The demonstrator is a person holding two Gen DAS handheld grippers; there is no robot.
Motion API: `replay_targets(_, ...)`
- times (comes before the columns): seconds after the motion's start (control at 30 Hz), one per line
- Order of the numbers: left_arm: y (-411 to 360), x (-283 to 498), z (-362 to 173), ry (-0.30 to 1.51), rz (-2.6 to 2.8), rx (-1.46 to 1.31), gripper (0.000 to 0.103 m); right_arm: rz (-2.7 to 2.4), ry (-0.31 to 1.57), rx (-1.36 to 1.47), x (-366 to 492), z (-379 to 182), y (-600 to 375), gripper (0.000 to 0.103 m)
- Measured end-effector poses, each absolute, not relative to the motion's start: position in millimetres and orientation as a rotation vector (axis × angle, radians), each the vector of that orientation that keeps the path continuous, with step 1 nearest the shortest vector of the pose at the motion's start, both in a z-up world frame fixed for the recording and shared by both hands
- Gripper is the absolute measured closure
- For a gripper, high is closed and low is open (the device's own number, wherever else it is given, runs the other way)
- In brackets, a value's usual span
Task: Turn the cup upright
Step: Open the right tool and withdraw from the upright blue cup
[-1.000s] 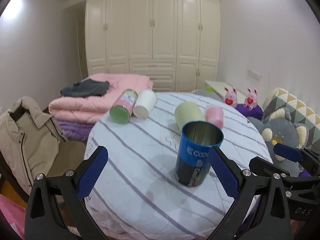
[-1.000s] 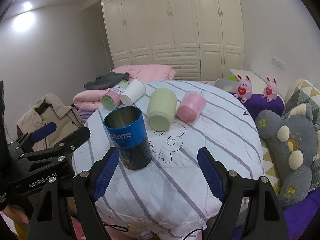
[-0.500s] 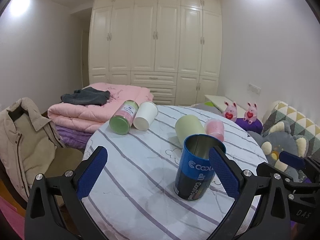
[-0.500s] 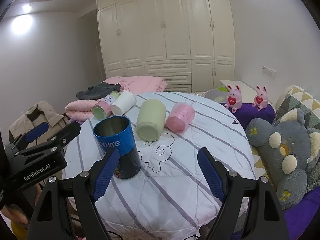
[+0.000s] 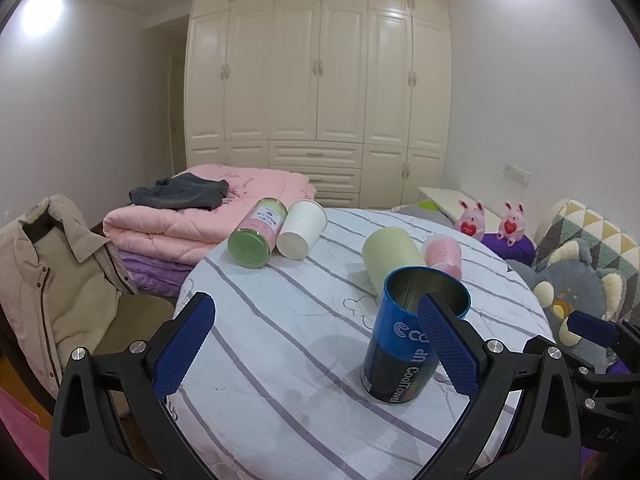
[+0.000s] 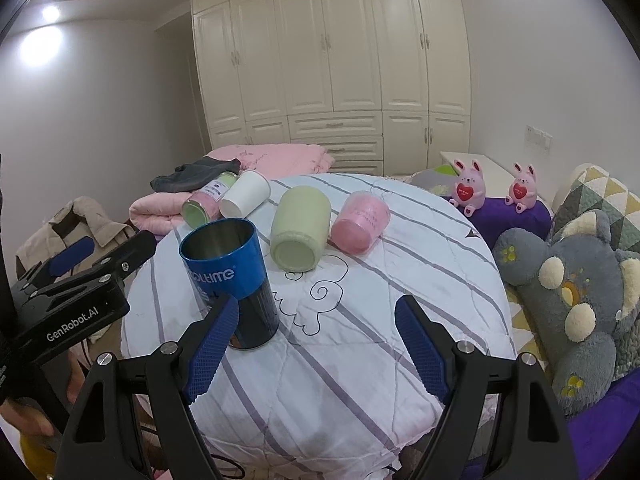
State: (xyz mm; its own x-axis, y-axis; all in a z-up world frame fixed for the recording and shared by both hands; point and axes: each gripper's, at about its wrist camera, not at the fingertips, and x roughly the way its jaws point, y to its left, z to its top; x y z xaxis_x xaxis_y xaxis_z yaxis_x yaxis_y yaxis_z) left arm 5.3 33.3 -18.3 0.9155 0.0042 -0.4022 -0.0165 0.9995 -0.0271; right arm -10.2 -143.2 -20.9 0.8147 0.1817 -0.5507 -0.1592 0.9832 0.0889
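Round table (image 6: 400,280): upright blue cup (image 6: 230,280) near left edge

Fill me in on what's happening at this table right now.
A person holds a gripper in each hand over a round table, turning cups upright. The blue tin already stands upright. The left gripper and right gripper are both open and empty. Still lying on their sides: green cup, pink cup, white paper cup, green-lidded canister.

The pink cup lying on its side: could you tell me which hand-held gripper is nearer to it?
Right, though neither touches the pink cup: the right hand-held gripper faces it, the left hand-held gripper sits farther left.
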Motion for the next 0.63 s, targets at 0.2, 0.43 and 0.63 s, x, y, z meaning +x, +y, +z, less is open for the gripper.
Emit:
replay_targets(0.2, 28.9, 7.3, -19.0, 0.425, 0.012, -0.011, 0.001, 0.185, 0.612, 0.043, -9.0, -24.0, -143.5, 0.021)
replay_targets(0.43, 25.0, 6.7, -17.7, 0.421, 0.015, 0.003, 0.001, 0.190, 0.629, 0.043, -8.6, -25.9, -142.8, 0.021)
replay_targets(0.63, 23.5, 7.1, -17.6, 0.421, 0.016, 0.009, 0.001, 0.193, 0.640, 0.043, -7.5, -27.0, -143.5, 0.021)
